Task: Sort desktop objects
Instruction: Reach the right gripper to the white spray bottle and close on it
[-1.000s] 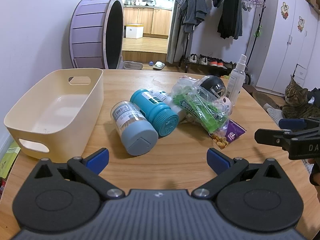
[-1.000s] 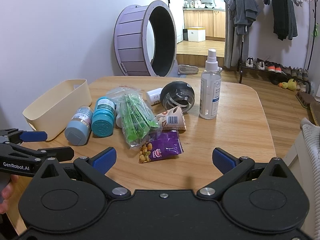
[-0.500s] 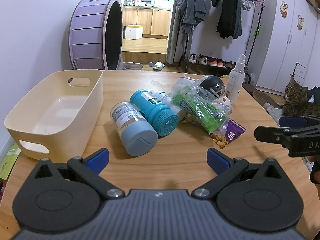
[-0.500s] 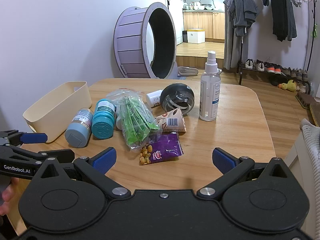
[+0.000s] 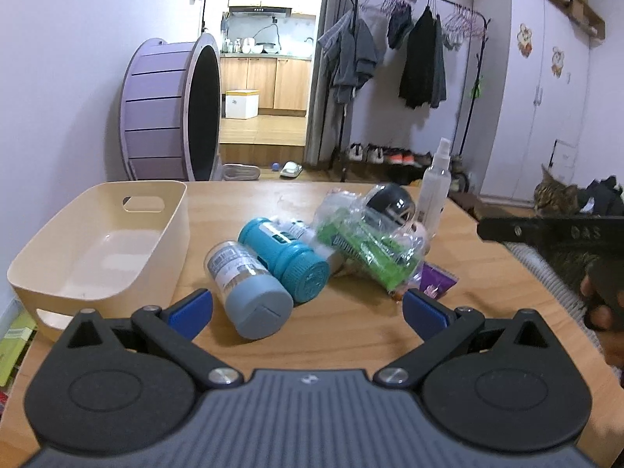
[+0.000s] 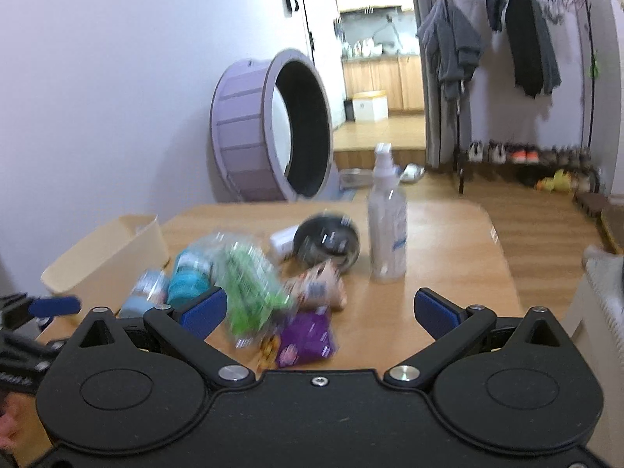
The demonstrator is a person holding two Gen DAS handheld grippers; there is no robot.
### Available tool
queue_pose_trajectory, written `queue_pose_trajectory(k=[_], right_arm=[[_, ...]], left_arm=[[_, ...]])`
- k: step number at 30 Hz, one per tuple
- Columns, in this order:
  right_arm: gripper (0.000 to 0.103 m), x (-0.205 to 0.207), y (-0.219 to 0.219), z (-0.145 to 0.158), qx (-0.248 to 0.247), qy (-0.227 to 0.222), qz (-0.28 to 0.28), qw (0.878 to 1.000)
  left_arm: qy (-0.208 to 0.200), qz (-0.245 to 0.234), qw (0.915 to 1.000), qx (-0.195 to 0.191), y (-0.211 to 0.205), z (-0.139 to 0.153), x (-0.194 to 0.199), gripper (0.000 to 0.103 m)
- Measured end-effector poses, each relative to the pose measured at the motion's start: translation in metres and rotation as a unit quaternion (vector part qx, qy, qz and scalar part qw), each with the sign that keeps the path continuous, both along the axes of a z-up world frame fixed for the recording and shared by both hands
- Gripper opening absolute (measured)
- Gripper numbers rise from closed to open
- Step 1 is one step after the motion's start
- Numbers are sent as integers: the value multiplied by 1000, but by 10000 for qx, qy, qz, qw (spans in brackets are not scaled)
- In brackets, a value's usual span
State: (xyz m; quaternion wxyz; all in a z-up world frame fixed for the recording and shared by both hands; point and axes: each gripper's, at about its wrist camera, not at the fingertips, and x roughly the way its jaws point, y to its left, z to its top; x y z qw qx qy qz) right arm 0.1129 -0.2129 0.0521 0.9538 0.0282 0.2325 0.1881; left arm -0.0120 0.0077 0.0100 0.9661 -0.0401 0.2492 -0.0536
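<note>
- Both grippers, left gripper (image 5: 307, 308) and right gripper (image 6: 318, 312), have jaws spread wide, holding nothing.
- Grey-capped bottle (image 5: 248, 284) lies beside the cream bin (image 5: 176, 234).

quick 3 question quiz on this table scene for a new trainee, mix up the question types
1. True or false: the cream bin already holds a bottle.
2. Which item stands upright on the table? A) grey-capped bottle B) teal bottle C) spray bottle
3. Fill in: the left gripper and right gripper both have their jaws ____.

Key
1. False: the bin is empty.
2. C: the other two lie on their sides, next to each other.
3. Open: neither holds anything.
</note>
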Motion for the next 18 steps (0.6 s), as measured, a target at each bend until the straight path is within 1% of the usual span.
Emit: queue_pose_trajectory(k=[3,5,6,8,10,13,14,18], right_arm=[[103,11,-5,5,-76,-354,-86,9993],[103,22,-8,6,-119,-442,-152,9988],[103,29,-9,5,-147,-460,-163,9987],[99,43,-12,3,-178,-491,-152,9985],[90,57,-14,2,-184,-531,-160,9983],[83,74,-16,-1,-177,-594,-133,9980],[81,78,-17,-2,-169,-599,-109,9980],[67,93,-19,-2,-182,-658,-121,9976]], left_arm=[[-220,-38,9995,-220,7,1,-1,100],[-391,-63,9988,-298,10,3,-3,100],[-438,-85,9985,-320,11,4,-4,98],[-489,-172,9980,-369,12,5,-4,92],[-540,-285,9971,-448,13,7,-5,84],[-641,-379,9963,-425,10,8,-6,78],[-676,-416,9960,-402,9,8,-6,78],[-720,-424,9956,-412,9,7,-6,78]])
